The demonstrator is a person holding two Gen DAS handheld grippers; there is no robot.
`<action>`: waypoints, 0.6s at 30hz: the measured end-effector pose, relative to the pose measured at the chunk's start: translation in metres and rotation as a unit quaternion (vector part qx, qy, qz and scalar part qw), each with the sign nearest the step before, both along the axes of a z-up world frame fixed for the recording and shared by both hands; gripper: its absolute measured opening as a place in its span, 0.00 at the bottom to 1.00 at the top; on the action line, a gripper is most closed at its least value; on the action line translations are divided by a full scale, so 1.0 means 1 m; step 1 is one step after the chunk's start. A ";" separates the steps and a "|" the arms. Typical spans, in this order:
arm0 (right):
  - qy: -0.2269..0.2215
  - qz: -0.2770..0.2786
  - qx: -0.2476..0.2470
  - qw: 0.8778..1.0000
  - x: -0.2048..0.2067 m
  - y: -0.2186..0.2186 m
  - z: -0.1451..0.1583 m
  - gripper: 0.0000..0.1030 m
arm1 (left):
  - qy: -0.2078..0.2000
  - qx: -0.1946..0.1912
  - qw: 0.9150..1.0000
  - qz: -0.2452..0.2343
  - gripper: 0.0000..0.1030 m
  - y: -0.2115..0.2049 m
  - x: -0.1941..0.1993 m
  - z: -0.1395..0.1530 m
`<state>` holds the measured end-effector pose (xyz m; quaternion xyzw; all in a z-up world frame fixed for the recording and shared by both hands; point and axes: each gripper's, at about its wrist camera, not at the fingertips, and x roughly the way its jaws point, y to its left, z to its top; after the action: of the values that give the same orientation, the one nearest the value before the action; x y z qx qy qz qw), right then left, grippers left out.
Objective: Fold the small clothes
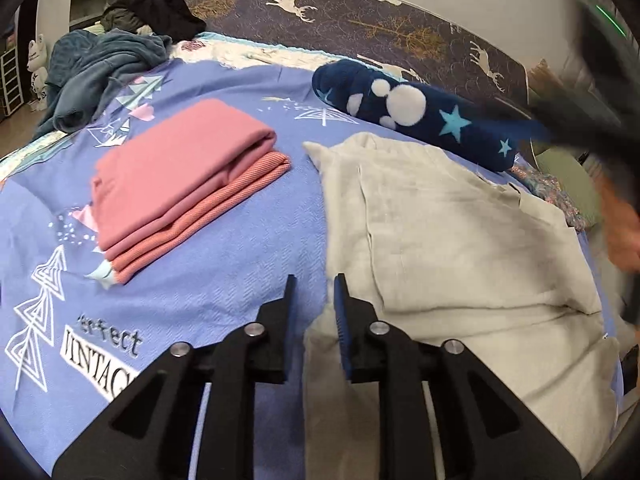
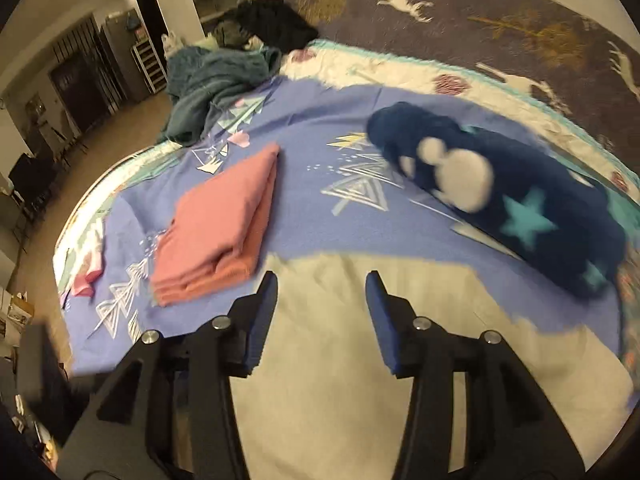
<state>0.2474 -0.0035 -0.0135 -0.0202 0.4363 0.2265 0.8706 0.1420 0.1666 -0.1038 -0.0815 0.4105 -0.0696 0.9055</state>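
A cream-white garment [image 1: 452, 240] lies spread flat on the blue bedspread [image 1: 224, 292]; it also shows in the right wrist view [image 2: 340, 360]. My left gripper [image 1: 314, 292] is open and empty, low over the garment's left edge. My right gripper [image 2: 322, 284] is open and empty above the garment's near part; it appears as a dark blur [image 1: 592, 112] at the right of the left wrist view. A folded pink stack [image 1: 180, 188] lies to the left, also seen in the right wrist view [image 2: 220, 232].
A rolled navy fleece with stars and white dots [image 1: 416, 112] lies behind the garment, also in the right wrist view [image 2: 500, 196]. A teal blanket [image 1: 100, 72] and dark clothes [image 1: 156, 12] are heaped at the far left. A deer-print headboard [image 1: 360, 12] stands behind. The bed edge and floor [image 2: 100, 140] are left.
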 end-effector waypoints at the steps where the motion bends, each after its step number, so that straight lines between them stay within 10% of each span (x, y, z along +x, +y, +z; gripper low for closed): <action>1: -0.001 -0.007 0.008 1.000 -0.021 -0.023 0.003 0.45 | -0.002 -0.001 1.000 -0.002 0.23 0.002 -0.007 0.002; 5: 0.015 -0.058 0.016 0.998 -0.109 -0.121 -0.008 0.45 | 0.005 -0.021 1.000 -0.011 0.48 0.018 -0.040 0.002; 10: 0.051 -0.217 0.026 0.974 -0.220 -0.244 -0.049 0.46 | 0.031 -0.046 0.998 -0.030 0.48 0.029 -0.091 -0.010; 18: 0.039 -0.300 0.085 0.949 -0.315 -0.298 -0.077 0.49 | 0.029 -0.007 0.997 -0.067 0.59 0.013 -0.150 -0.008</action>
<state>-0.0674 -0.3018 -0.0905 0.1944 0.4353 -0.0084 0.8790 -0.0085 0.1798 -0.1118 -0.0618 0.4411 -0.1308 0.8857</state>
